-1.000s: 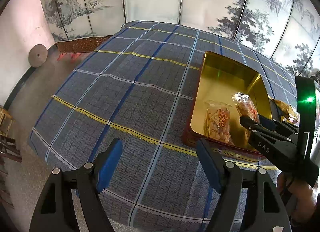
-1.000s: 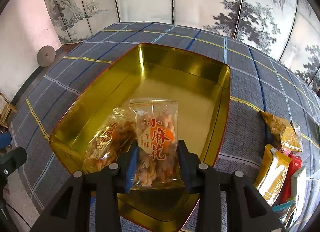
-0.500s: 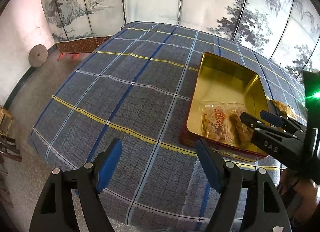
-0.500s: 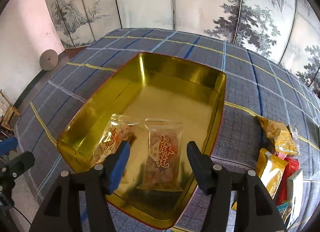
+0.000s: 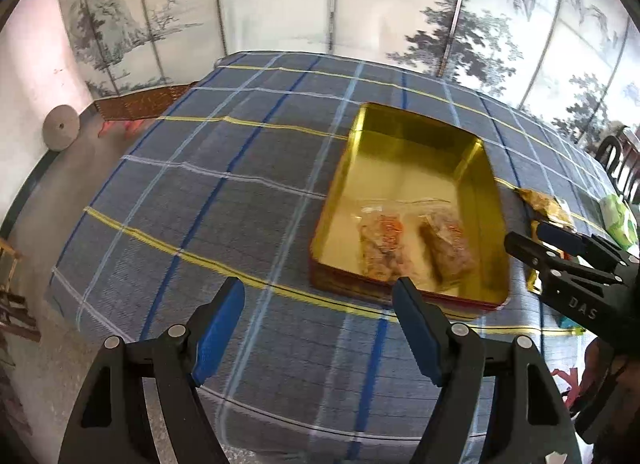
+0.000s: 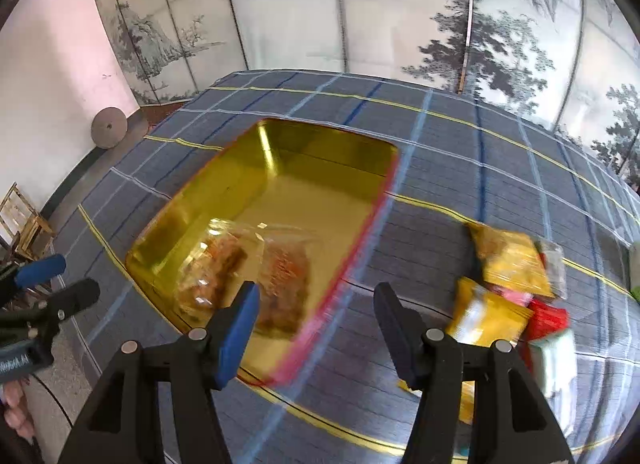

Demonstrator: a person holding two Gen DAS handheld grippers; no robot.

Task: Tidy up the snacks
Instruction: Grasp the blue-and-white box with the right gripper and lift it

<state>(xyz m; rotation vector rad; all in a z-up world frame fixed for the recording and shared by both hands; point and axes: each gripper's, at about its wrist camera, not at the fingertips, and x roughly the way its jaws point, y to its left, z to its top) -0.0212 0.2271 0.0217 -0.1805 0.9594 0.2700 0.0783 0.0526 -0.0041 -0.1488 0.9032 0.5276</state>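
A gold tin (image 5: 404, 167) (image 6: 280, 167) with a red outer rim sits on the checked tablecloth. Two clear snack packets lie side by side at its near end: one (image 5: 382, 250) (image 6: 208, 268) and the other (image 5: 450, 250) (image 6: 286, 284). My right gripper (image 6: 316, 328) is open and empty, above the tin's right rim; it also shows in the left wrist view (image 5: 560, 248). My left gripper (image 5: 320, 332) is open and empty over the cloth in front of the tin. A pile of loose snacks lies right of the tin: yellow packets (image 6: 512, 260) (image 6: 484, 316), red (image 6: 548, 316), pale green (image 6: 556, 356).
The table's near left edge (image 5: 68, 304) drops to the floor. A painted folding screen (image 6: 360, 11) stands behind the table. A green packet (image 5: 618, 217) lies at the far right. Wooden furniture (image 6: 24, 223) stands on the floor at left.
My right gripper opened and let go of the snack packet, which now lies in the tin. It then drew back and swung right toward the loose snacks. The left gripper stayed open.
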